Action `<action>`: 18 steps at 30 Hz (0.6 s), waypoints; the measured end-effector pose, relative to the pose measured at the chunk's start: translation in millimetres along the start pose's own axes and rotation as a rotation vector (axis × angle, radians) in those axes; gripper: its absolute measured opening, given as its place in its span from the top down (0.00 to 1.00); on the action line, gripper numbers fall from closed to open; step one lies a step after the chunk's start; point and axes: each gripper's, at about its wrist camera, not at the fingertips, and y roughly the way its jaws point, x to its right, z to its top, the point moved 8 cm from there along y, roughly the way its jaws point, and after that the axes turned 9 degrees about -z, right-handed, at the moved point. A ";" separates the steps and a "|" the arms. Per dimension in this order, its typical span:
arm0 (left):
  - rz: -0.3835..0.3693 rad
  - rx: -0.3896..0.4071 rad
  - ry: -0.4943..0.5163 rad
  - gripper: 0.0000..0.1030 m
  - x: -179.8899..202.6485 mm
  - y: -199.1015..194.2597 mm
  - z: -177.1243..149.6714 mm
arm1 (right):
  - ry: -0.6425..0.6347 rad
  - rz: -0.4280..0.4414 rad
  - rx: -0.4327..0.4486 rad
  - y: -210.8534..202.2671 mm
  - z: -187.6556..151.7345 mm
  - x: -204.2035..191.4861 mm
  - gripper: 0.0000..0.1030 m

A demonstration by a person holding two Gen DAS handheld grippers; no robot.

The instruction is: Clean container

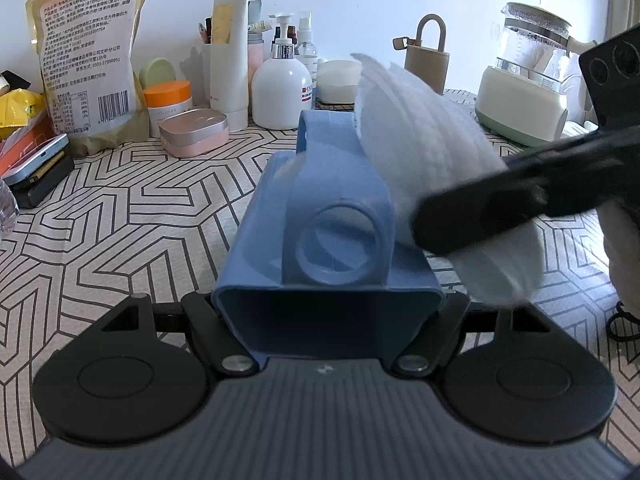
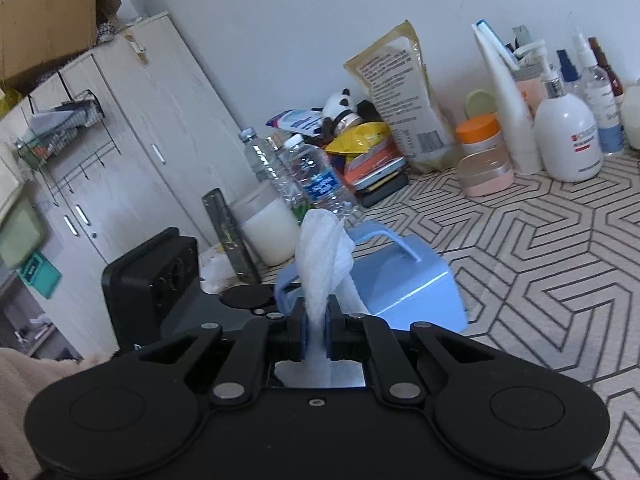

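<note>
A blue plastic container (image 1: pixel 320 208) with a looped handle lies on its side, clamped between the fingers of my left gripper (image 1: pixel 328 300), its bottom end toward the camera. My right gripper (image 2: pixel 316 332) is shut on a white wipe (image 2: pixel 324 256) that stands up from its jaws. In the left wrist view the right gripper (image 1: pixel 480 216) comes in from the right and holds the wipe (image 1: pixel 424 148) against the container's right upper side. In the right wrist view the container (image 2: pixel 400 284) lies just beyond the wipe.
The patterned tablecloth (image 1: pixel 132 216) has clutter along the wall: a snack bag (image 1: pixel 92 60), an orange-lidded jar (image 1: pixel 168 100), a pink tin (image 1: pixel 194 132), a white pump bottle (image 1: pixel 282 80), a beige flask (image 1: pixel 428 56) and a kettle (image 1: pixel 528 80). Water bottles (image 2: pixel 312 176) and a white cup (image 2: pixel 268 228) stand at the left.
</note>
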 end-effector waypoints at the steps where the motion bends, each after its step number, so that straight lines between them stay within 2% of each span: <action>1: 0.000 0.000 0.000 0.27 0.1 0.1 0.0 | 0.003 0.019 -0.007 0.2 -1.4 -2.4 0.91; 3: -0.001 0.000 0.002 0.27 -1.1 0.2 0.1 | 0.007 0.056 -0.021 0.9 -4.1 -7.8 0.91; 8: 0.000 -0.001 0.004 0.27 -1.6 0.4 0.1 | -0.021 0.052 -0.022 1.2 -4.8 -11.8 0.91; 15: 0.001 -0.001 0.008 0.27 -0.6 0.4 -0.3 | -0.016 -0.065 0.005 -4.8 1.4 8.0 0.92; 18: -0.008 0.001 -0.001 0.28 -1.9 0.5 0.2 | -0.011 -0.082 0.007 -5.7 1.8 12.4 0.92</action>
